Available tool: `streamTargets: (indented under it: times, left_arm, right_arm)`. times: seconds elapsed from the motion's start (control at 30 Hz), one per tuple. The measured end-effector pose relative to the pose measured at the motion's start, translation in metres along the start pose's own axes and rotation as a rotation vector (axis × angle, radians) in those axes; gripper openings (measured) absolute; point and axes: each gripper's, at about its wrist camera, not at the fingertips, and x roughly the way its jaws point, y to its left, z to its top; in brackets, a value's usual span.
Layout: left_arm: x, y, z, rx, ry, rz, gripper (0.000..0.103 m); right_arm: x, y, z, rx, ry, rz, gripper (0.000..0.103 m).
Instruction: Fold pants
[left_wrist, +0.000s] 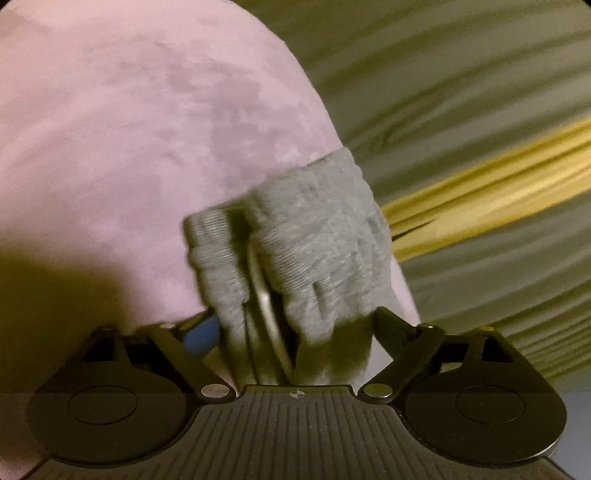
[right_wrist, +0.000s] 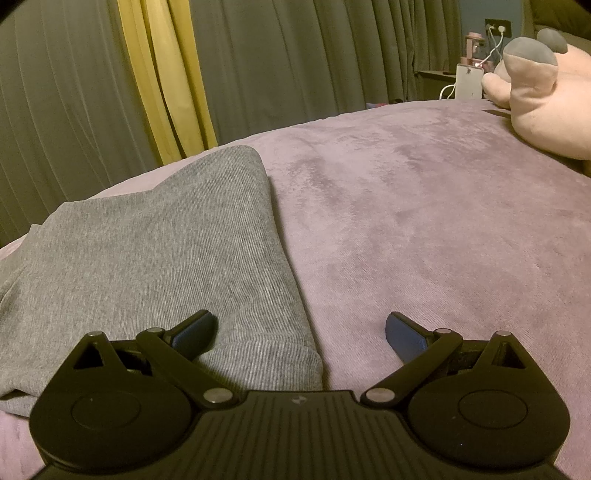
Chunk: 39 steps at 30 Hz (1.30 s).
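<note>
Between the left hand-held gripper's spread fingers bunches the grey pants cuff, grip unclear; the right hand-held gripper hangs apart over the bed.

Motion blur smears the curtains at right; bunched pants hide the left gripper's right fingertip.

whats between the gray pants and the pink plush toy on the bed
Only bare purple blanket lies between the gray pants and the pink plush toy; the right wrist view shows it.
</note>
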Motion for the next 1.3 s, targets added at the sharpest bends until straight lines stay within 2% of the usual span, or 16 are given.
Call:
streamTargets:
  times: [0.1, 0.17, 0.2, 0.3, 0.37, 0.4, 0.43, 0.5, 0.57, 0.8, 0.87, 0.97, 1.07, 1.2, 1.3]
  left_arm:
    - [0.01, -0.009, 0.004, 0.028, -0.008, 0.02, 0.097]
    - [0.006, -0.011, 0.003, 0.037, -0.014, 0.005, 0.102]
    - [0.017, -0.012, 0.006, 0.049, -0.007, 0.006, 0.103]
    - [0.032, -0.022, 0.01, 0.09, 0.014, 0.062, 0.103]
    - [0.036, -0.028, 0.01, 0.069, 0.004, 0.087, 0.101]
    - [0.033, -0.029, 0.01, 0.057, -0.011, 0.09, 0.078]
    - [0.031, -0.028, 0.009, 0.048, -0.011, 0.085, 0.045]
    - [0.026, -0.02, 0.01, 0.006, -0.007, 0.055, 0.039]
    - [0.021, -0.022, 0.009, 0.006, -0.015, 0.053, 0.033]
    - [-0.018, -0.084, 0.003, 0.145, -0.119, -0.046, 0.03]
    - [-0.032, -0.115, -0.005, 0.231, -0.149, -0.083, 0.03]
    - [-0.051, -0.175, -0.033, 0.427, -0.189, -0.128, 0.03]
    - [-0.058, -0.229, -0.072, 0.568, -0.192, -0.211, 0.03]
    - [-0.044, -0.289, -0.144, 0.75, -0.146, -0.285, 0.03]
    - [-0.015, -0.316, -0.205, 0.887, -0.069, -0.277, 0.03]
  right_arm:
    - [0.0, 0.0, 0.0, 0.0, 0.0, 0.0, 0.099]
    - [0.0, 0.0, 0.0, 0.0, 0.0, 0.001, 0.099]
    - [0.0, 0.0, 0.0, 0.0, 0.0, 0.001, 0.099]
    - [0.0, 0.0, 0.0, -0.001, -0.002, -0.001, 0.099]
    - [0.0, 0.0, -0.001, -0.001, -0.002, -0.001, 0.099]
    - [0.0, 0.0, -0.001, -0.001, -0.002, -0.002, 0.099]
    - [0.0, 0.0, -0.001, -0.002, -0.002, -0.002, 0.099]
    - [0.0, 0.0, -0.001, 0.0, -0.002, -0.001, 0.099]
    - [0.0, -0.001, -0.001, 0.002, -0.004, 0.003, 0.099]
    - [-0.002, -0.002, 0.003, 0.018, 0.012, 0.007, 0.099]
    - [-0.002, -0.002, 0.003, 0.024, 0.018, 0.012, 0.099]
    - [-0.002, -0.004, 0.004, 0.031, 0.027, 0.019, 0.099]
    - [-0.004, -0.005, 0.004, 0.036, 0.032, 0.026, 0.099]
    - [-0.006, -0.007, 0.005, 0.049, 0.038, 0.039, 0.099]
    - [-0.007, -0.011, 0.006, 0.078, 0.05, 0.058, 0.099]
